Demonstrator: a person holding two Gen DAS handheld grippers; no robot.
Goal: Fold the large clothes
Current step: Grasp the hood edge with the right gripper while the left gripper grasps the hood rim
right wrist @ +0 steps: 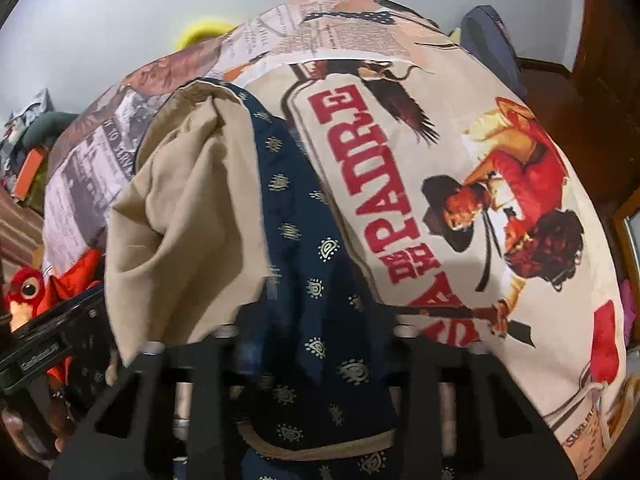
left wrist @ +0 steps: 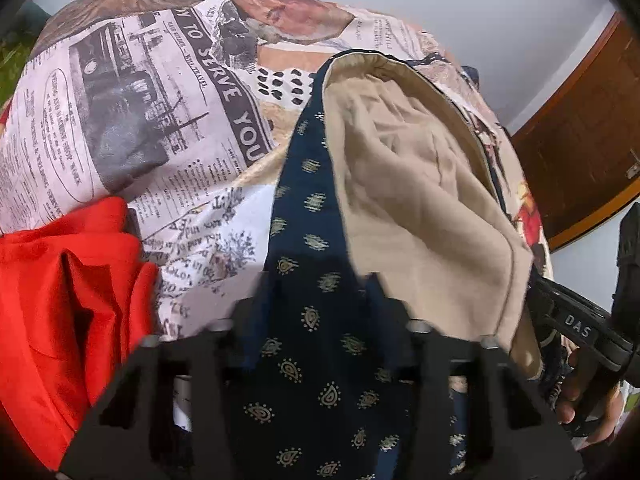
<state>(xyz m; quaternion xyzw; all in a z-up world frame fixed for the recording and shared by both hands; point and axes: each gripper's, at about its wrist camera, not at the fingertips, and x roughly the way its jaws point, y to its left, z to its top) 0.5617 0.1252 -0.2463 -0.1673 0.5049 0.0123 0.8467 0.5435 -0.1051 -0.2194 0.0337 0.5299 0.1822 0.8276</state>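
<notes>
A large navy garment [left wrist: 304, 280] with a gold paisley print and beige lining [left wrist: 416, 184] hangs over a bed. My left gripper [left wrist: 316, 292] is shut on its navy edge, and the cloth drapes over the jaws toward the camera. My right gripper [right wrist: 316, 312] is shut on the same garment [right wrist: 296, 208], with the beige lining [right wrist: 188, 200] bunched to its left. The right gripper's black body [left wrist: 576, 328], with a hand on it, shows at the right of the left wrist view. The left gripper's body [right wrist: 44, 344] shows at the lower left of the right wrist view.
The bed is covered by a printed sheet [left wrist: 132, 100] with newspaper and poster motifs [right wrist: 460, 184]. A red cloth [left wrist: 64, 300] and a red plush bird [right wrist: 28, 292] lie at the left. A wooden door [left wrist: 588, 140] stands at the right, with white walls behind.
</notes>
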